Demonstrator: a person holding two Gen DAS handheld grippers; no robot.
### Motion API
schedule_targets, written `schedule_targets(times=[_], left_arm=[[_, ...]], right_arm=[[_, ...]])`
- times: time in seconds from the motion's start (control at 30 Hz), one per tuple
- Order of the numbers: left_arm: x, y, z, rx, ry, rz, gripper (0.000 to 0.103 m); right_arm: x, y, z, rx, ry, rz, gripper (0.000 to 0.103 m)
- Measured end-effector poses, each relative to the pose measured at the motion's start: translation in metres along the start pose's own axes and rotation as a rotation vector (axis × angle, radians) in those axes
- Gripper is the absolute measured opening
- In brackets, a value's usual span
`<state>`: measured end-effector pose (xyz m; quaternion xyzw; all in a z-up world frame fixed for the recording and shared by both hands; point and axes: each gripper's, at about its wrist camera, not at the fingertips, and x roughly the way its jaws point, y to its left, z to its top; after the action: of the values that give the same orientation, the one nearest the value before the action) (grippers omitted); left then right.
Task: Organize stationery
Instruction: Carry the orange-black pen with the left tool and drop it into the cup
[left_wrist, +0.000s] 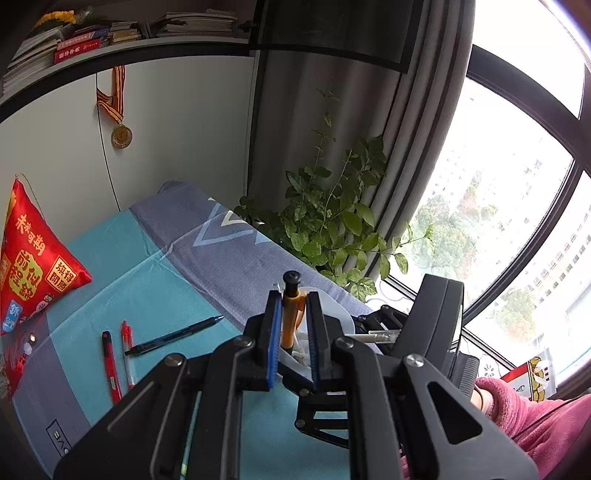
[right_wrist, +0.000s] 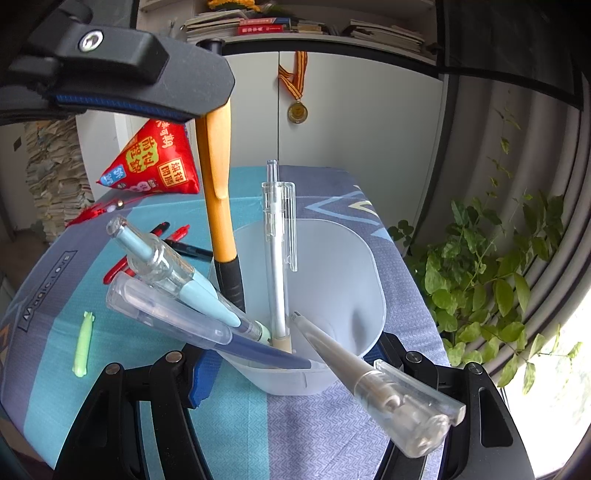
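While the left tongs (left_wrist: 293, 332) are pinching an orange pen (left_wrist: 290, 317) between their blue-padded fingers (left_wrist: 273, 332), the pen is standing nearly upright with its black tip down inside a translucent cup (right_wrist: 332, 295). Seen from the right wrist view, the pen's orange barrel is rising out of the cup's back left side and its top end is disappearing behind the left tongs overhead. The right tongs (right_wrist: 295, 373) are gripping the cup from both sides near its base, holding it on the table (right_wrist: 240, 424), which is covered with a blue and teal cloth. Several other pens are already leaning in the cup: a clear pen (right_wrist: 279, 251) standing almost straight, a light blue pen (right_wrist: 177, 273) and a clear-capped pen (right_wrist: 166, 314) tilting out to the left, and a grey pen (right_wrist: 369, 376) tilting toward the camera on the right. Out on the cloth, two red pens (left_wrist: 118, 362) and a dark blue pen (left_wrist: 173, 336) are lying near each other, well apart from the cup, and a small green item (right_wrist: 83, 343) is lying by itself nearer the front edge. A red pouch (right_wrist: 155, 162) is sitting at the far end.
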<state>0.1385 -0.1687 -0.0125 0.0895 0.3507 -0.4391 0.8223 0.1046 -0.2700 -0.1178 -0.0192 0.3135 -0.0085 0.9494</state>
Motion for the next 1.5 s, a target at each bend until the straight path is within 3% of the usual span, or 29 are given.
schedule_targets(times=[0.47, 0.67, 0.83, 1.03, 1.2, 1.5], left_arm=[[0.006, 0.003, -0.004, -0.03, 0.028, -0.009, 0.011], [0.002, 0.007, -0.006, -0.058, 0.026, -0.025, 0.026], [-0.012, 0.01, -0.006, -0.059, -0.01, -0.012, 0.028], [-0.033, 0.035, -0.008, -0.124, -0.062, 0.056, 0.034], [-0.046, 0.074, -0.018, -0.223, -0.088, 0.163, 0.035], [-0.041, 0.13, -0.049, -0.357, -0.022, 0.314, 0.034]], right_arm=[[-0.001, -0.002, -0.001, 0.0, -0.001, 0.0, 0.069], [-0.002, -0.005, -0.001, 0.003, 0.0, 0.001, 0.069], [-0.002, -0.004, -0.001, -0.001, 0.002, -0.003, 0.069], [-0.001, -0.003, -0.002, -0.002, 0.002, -0.004, 0.069], [-0.001, -0.003, -0.002, -0.003, 0.003, -0.004, 0.069], [-0.001, -0.003, -0.001, -0.006, 0.006, -0.006, 0.069]])
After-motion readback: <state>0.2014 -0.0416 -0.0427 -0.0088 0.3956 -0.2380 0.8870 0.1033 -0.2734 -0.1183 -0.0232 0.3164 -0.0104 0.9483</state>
